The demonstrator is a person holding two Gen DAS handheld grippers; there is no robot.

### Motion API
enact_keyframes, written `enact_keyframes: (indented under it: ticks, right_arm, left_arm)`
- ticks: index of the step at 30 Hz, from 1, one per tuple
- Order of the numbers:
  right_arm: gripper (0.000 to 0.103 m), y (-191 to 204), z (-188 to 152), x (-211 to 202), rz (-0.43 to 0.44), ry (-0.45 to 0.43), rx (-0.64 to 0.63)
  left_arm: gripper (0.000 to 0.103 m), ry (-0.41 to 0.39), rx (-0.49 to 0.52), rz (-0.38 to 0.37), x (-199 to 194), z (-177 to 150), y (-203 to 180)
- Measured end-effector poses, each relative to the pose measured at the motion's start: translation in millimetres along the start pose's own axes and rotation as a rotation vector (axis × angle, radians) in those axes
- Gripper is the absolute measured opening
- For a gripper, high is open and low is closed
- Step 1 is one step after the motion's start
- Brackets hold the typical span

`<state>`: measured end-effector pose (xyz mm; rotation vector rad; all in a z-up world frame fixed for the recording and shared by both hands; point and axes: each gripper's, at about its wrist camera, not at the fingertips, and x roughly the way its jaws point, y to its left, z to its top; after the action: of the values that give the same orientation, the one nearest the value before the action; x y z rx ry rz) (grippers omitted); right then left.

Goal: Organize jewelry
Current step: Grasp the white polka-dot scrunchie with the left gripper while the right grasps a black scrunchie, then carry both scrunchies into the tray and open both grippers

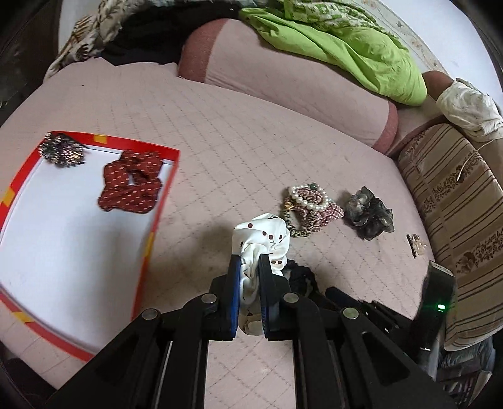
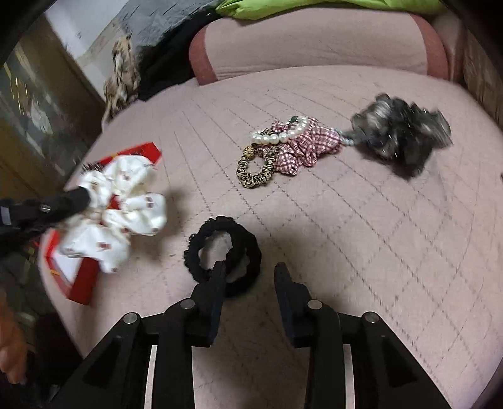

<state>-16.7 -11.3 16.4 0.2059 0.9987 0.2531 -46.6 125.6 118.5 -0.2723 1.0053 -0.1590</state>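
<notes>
Left gripper [image 1: 250, 262] clamps the white scrunchie [image 1: 262, 239]; red box [image 1: 163, 188] at ten o'clock; right gripper [image 2: 250, 272] gapes empty, black scrunchie [image 2: 245, 248] touching its left finger

A pink quilted bedcover [image 1: 239, 138] with a stitched diamond pattern spreads across the near and middle ground, lit evenly by soft daylight. Along its far edge lies a long pink bolster [image 1: 283, 85] with darker rose ends, with a crumpled lime-green cloth [image 1: 355, 47] heaped on it to the right and dark and leaf-printed fabrics [image 1: 103, 34] piled at the far left. On the right stands a beige striped cushion [image 1: 452, 201] with brown floral bands, and a pale wall [image 1: 440, 19] rises beyond.
</notes>
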Motion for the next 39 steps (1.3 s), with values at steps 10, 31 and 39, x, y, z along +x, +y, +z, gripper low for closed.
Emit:
enact_keyframes:
  ticks: [10,31,39]
  right_arm:
    - [0.007,-8,5,-2,0.039,-0.002,0.04]
    - [0.008,83,37,-50,0.112,-0.055,-0.125]
    - [0.008,163,41,-16,0.16,0.016,-0.282]
  left_arm:
    - [0.01,-0.041,0.006,0.016,-17,-3,3]
    - [0.01,-0.155,-0.104,0.175,-72,13,113]
    - [0.01,-0.115,-0.177,0.322,-77,1,195]
